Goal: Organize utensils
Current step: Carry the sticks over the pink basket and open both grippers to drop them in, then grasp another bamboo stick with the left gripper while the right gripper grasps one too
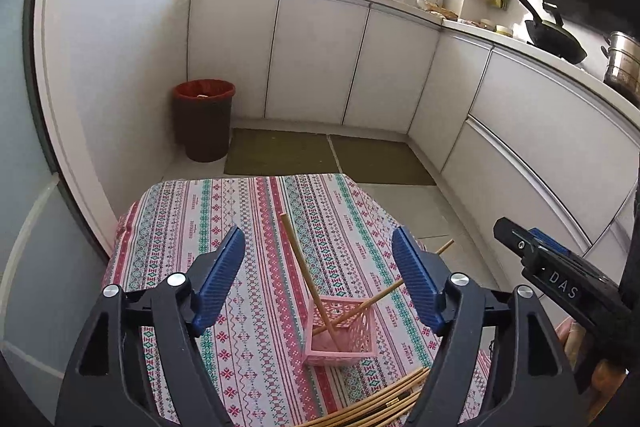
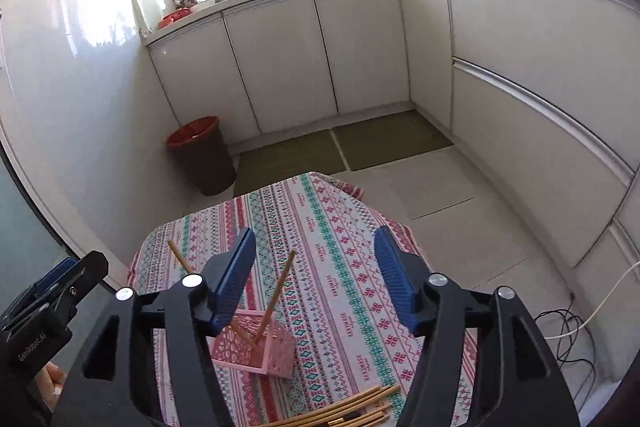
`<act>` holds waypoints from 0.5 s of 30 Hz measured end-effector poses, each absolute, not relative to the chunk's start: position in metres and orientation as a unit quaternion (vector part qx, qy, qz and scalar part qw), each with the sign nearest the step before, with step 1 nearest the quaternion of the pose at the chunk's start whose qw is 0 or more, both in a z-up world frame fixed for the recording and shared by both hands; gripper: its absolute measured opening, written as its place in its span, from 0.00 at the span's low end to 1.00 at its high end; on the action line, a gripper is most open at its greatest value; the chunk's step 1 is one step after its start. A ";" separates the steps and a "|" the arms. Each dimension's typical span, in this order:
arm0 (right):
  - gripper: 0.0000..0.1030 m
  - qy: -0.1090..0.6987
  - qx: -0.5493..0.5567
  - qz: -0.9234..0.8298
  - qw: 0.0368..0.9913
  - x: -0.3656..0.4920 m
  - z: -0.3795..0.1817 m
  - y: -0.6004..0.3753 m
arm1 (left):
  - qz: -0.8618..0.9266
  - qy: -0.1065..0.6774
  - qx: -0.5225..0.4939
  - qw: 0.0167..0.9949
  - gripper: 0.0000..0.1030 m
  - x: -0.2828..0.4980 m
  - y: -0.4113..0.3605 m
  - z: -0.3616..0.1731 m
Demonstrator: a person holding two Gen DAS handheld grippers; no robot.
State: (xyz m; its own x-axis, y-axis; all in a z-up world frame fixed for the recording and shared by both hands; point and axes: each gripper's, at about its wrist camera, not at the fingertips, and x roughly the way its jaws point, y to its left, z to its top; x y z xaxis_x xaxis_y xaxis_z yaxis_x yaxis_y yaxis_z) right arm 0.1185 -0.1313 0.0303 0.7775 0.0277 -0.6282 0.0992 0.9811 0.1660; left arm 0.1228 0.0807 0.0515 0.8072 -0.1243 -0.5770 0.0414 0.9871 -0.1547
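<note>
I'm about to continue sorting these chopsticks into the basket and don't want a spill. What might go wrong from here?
1. The pink basket looks light, and its two chopsticks lean far out over the rim; bumping them may tip it.
2. The loose chopsticks lie bunched at the table's near edge; a grab could roll some off.
3. Both grippers, left and right, are close together and may collide.

"DAS" on right gripper (image 1: 532, 247); "GenRobot.AI" on left gripper (image 2: 60, 277)
</note>
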 end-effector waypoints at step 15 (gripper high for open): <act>0.93 0.343 0.036 -0.051 0.937 0.082 0.008 -0.153 | -0.050 0.366 -0.020 0.929 0.93 0.113 0.059 0.020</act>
